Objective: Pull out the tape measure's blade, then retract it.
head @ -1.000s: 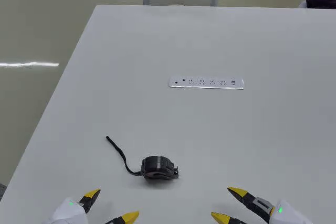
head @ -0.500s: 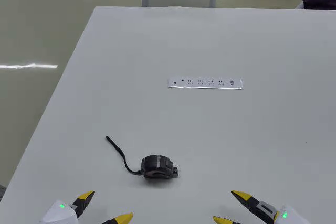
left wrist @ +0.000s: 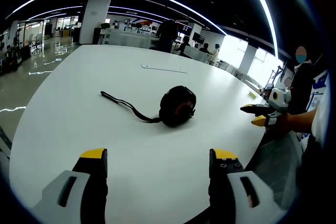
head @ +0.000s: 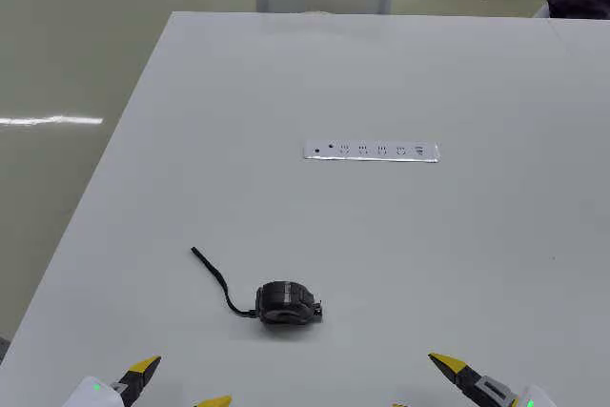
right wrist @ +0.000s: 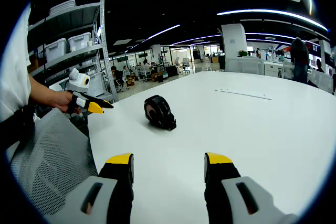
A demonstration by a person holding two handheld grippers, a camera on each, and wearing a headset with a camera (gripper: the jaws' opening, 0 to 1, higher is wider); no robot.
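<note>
Left hand-held gripper (left wrist: 159, 153) and right hand-held gripper (right wrist: 168, 158), gaping empty, retreated from tape measure (head: 285, 304).

Right gripper (right wrist: 169, 160) gaping above the white table (right wrist: 252, 129).
Tape measure (right wrist: 159, 112) lies at twelve o'clock; left gripper (right wrist: 103, 108) hovers at ten o'clock.

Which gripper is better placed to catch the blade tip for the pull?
Probably right: on the tape measure, the blade end faces the open right gripper; the strap trails toward the left gripper.
</note>
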